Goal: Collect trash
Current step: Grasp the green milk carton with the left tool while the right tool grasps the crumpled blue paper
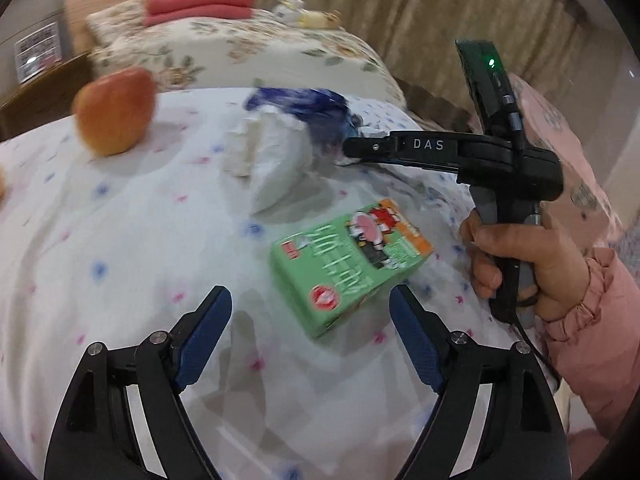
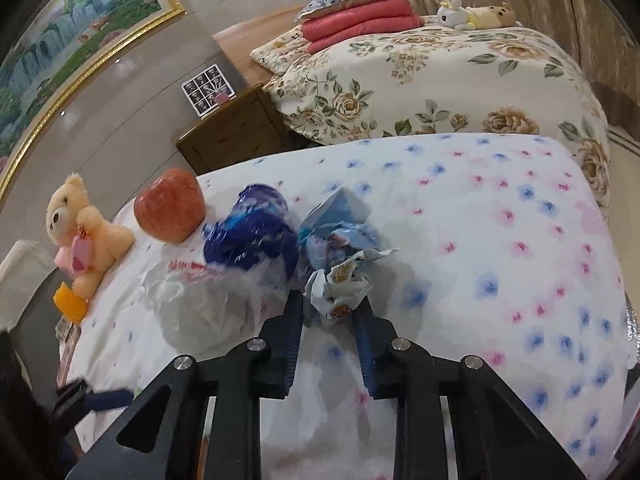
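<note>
Right wrist view looks down over a bed covered in a white sheet printed with small pink and blue flowers (image 2: 500, 220). The right gripper (image 2: 332, 312) has its blue-padded jaws drawn in against a crumpled pale-blue printed wrapper (image 2: 340, 276), which sits pinched between the tips at the centre of the frame. At eleven o'clock from it lie a scrunched dark-blue plastic bag (image 2: 248, 232) and a thin white plastic bag (image 2: 192, 300); further out at ten o'clock sit a red-orange apple (image 2: 170, 210) and a cream teddy bear (image 2: 80, 232). Left wrist view shows the left gripper (image 1: 310, 324) with its jaws wide apart and nothing between them. A green cardboard drink carton (image 1: 348, 264) lies on the sheet just ahead of them, toward one o'clock. The person's right hand (image 1: 524, 256), in a pink sleeve, grips the other tool's handle at three o'clock. The step in hand appears to be picking up the wrapper. Next, it probably needs lifting clear and carrying to a bag, while the carton waits.
</note>
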`<state>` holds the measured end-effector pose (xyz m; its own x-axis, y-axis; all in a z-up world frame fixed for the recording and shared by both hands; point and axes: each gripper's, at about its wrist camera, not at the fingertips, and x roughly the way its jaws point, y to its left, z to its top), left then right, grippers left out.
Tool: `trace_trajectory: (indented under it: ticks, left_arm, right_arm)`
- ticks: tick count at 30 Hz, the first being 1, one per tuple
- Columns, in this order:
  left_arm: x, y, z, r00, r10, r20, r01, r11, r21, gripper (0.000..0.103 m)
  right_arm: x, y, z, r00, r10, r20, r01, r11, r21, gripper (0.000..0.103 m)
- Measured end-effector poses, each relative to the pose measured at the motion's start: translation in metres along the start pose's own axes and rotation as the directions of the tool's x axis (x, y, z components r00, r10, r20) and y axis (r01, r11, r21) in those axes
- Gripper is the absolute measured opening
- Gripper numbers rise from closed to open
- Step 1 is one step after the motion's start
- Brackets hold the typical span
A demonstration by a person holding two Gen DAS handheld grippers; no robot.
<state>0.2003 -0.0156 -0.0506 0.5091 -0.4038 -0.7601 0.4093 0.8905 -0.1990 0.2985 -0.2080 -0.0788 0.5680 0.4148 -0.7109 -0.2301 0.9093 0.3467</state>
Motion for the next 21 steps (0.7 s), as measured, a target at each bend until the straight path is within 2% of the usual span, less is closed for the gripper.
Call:
trace_trajectory:
  ticks: [5, 13, 14, 15, 17, 21]
  left_arm:
    - [0.017, -0.012, 0.009, 0.999, 0.015, -0.031, -0.012, 0.995, 0.099, 0.084]
    - [0.024, -0.018, 0.015, 0.999, -0.012, -0.037, 0.017, 0.988, 0.153, 0.083]
    - [0.022, -0.022, 0.013, 1.0, -0.01, -0.026, 0.014, 0.985, 0.172, 0.076]
    - [0.02, -0.026, 0.011, 1.0, -0.015, -0.022, 0.019, 0.983, 0.182, 0.063]
    - [0.019, -0.031, 0.006, 0.998, -0.043, -0.037, 0.048, 0.983, 0.176, 0.061]
    - [0.012, -0.049, -0.004, 0.998, -0.058, -0.032, 0.063, 0.978, 0.201, 0.061]
  right_arm:
    - [-0.025, -0.014, -0.021, 1.0, 0.021, 0.012, -0.022, 0.998, 0.058, 0.023]
    - [-0.078, -0.042, -0.058, 0.997, 0.003, 0.076, -0.015, 0.986, 0.164, 0.023]
    - [-0.082, -0.044, -0.061, 0.997, 0.003, 0.08, -0.017, 0.985, 0.171, 0.023]
    - [-0.084, -0.046, -0.061, 0.997, 0.003, 0.082, -0.017, 0.984, 0.175, 0.023]
    - [-0.092, -0.048, -0.067, 0.997, 0.002, 0.083, -0.017, 0.983, 0.182, 0.023]
    - [-0.101, -0.049, -0.075, 0.996, -0.002, 0.09, -0.015, 0.982, 0.188, 0.023]
